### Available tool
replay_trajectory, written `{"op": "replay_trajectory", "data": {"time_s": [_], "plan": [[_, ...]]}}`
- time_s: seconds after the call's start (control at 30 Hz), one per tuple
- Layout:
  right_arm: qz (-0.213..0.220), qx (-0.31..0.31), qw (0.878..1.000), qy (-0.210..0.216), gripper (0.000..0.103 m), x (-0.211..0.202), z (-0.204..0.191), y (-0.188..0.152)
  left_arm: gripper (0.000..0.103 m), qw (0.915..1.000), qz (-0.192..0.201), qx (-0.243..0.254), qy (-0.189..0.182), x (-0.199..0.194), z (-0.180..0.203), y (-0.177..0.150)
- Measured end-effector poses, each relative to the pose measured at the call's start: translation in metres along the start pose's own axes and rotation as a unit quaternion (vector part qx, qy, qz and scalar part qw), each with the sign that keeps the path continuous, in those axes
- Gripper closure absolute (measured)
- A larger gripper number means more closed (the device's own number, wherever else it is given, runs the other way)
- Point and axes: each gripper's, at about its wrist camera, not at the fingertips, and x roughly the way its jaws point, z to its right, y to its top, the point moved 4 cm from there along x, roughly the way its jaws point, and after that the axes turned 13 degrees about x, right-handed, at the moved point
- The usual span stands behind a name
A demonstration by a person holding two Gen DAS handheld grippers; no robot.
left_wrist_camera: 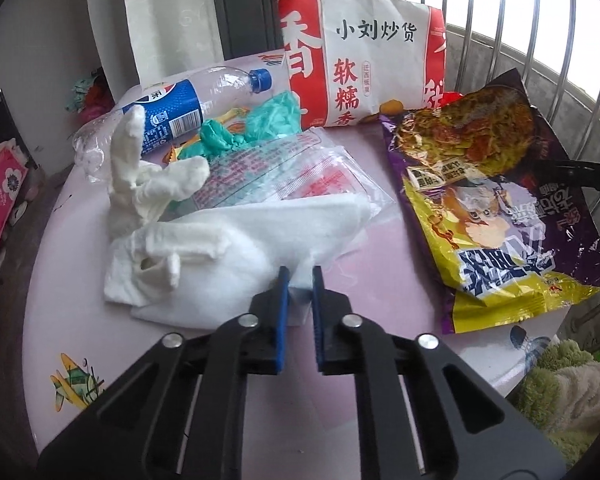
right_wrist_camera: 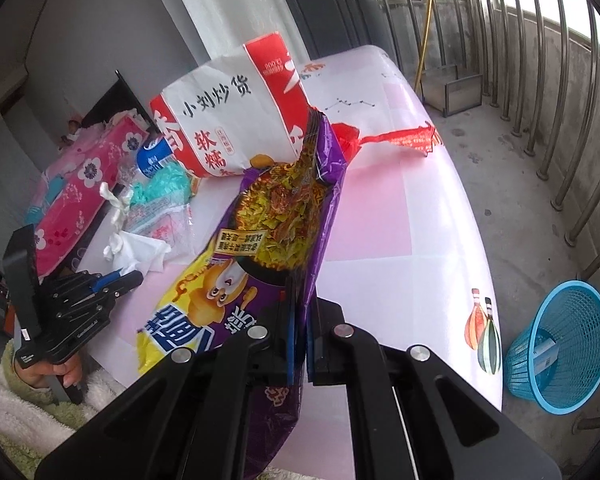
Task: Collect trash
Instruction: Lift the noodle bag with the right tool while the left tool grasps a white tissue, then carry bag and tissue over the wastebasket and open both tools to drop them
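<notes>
My right gripper (right_wrist_camera: 299,288) is shut on the edge of a purple and yellow snack bag (right_wrist_camera: 260,248), which is lifted at that side; the bag also shows in the left wrist view (left_wrist_camera: 496,208). My left gripper (left_wrist_camera: 300,276) is narrowly open at the near edge of a crumpled white tissue (left_wrist_camera: 228,256) on the pink table (left_wrist_camera: 400,248); nothing is held between its pads. Behind lie a clear plastic wrapper (left_wrist_camera: 284,168), a teal bag (left_wrist_camera: 252,128), an empty Pepsi bottle (left_wrist_camera: 172,108) and a red and white paper bag (left_wrist_camera: 360,64).
A blue mesh basket (right_wrist_camera: 560,344) stands on the floor right of the table, near a metal railing (right_wrist_camera: 560,80). A red torn strip (right_wrist_camera: 400,140) lies on the table. A pink tissue box (right_wrist_camera: 80,188) sits at the left.
</notes>
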Motion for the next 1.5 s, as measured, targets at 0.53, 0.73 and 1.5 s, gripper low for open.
{"op": "replay_trajectory", "data": {"time_s": [0.53,0.73,1.5], "plan": [[0.089,-0.002,0.995,0.047,0.099,-0.068,-0.003,0.006,0.103,0.9904,0.132,0.012,-0.04,-0.094,0.006,0.04],[0.138,0.005,0.989,0.052,0.099,-0.102,0.003,0.013,0.103,0.9793,0.178,0.014,-0.095,-0.113,0.022,0.08],[0.304,0.192,0.93,-0.074,0.099,-0.212,0.186,-0.006,0.103,0.9016,0.137,0.104,-0.397,-0.043,0.245,0.265]]}}
